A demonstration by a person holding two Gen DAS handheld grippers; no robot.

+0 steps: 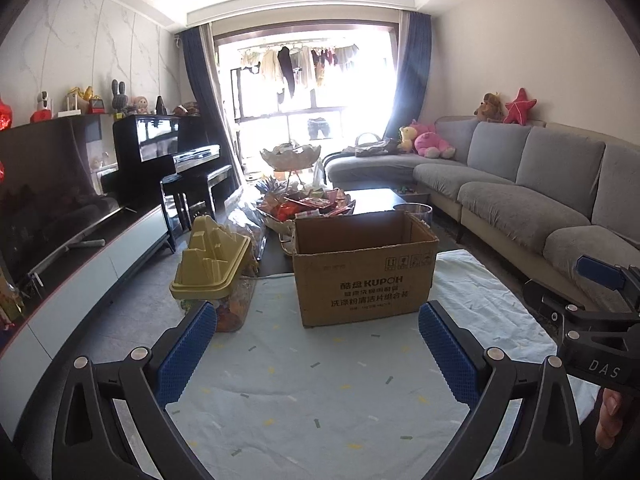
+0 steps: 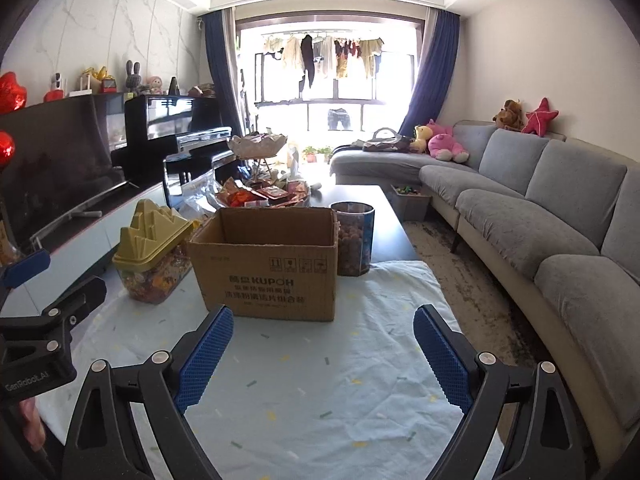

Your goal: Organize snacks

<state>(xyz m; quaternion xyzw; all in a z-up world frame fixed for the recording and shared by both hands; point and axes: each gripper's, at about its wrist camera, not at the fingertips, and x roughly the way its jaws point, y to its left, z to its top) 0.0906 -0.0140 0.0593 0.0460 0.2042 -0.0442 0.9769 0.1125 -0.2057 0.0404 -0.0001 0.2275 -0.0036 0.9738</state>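
An open brown cardboard box (image 1: 362,270) stands on a pale cloth (image 1: 320,380) on the table; it also shows in the right wrist view (image 2: 268,264). A clear snack jar with a yellow lid (image 1: 212,268) stands left of it, also seen in the right wrist view (image 2: 154,252). A clear tub of round snacks (image 2: 354,236) stands right of the box. Behind, a tray holds several snack packets (image 1: 308,208). My left gripper (image 1: 316,352) is open and empty, short of the box. My right gripper (image 2: 324,356) is open and empty too.
A tiered white dish (image 1: 290,158) stands behind the tray. A grey sofa (image 2: 540,208) runs along the right, a TV (image 1: 48,200) and a low cabinet along the left, a piano (image 1: 168,148) behind. The right gripper's body shows at the left view's right edge (image 1: 600,320).
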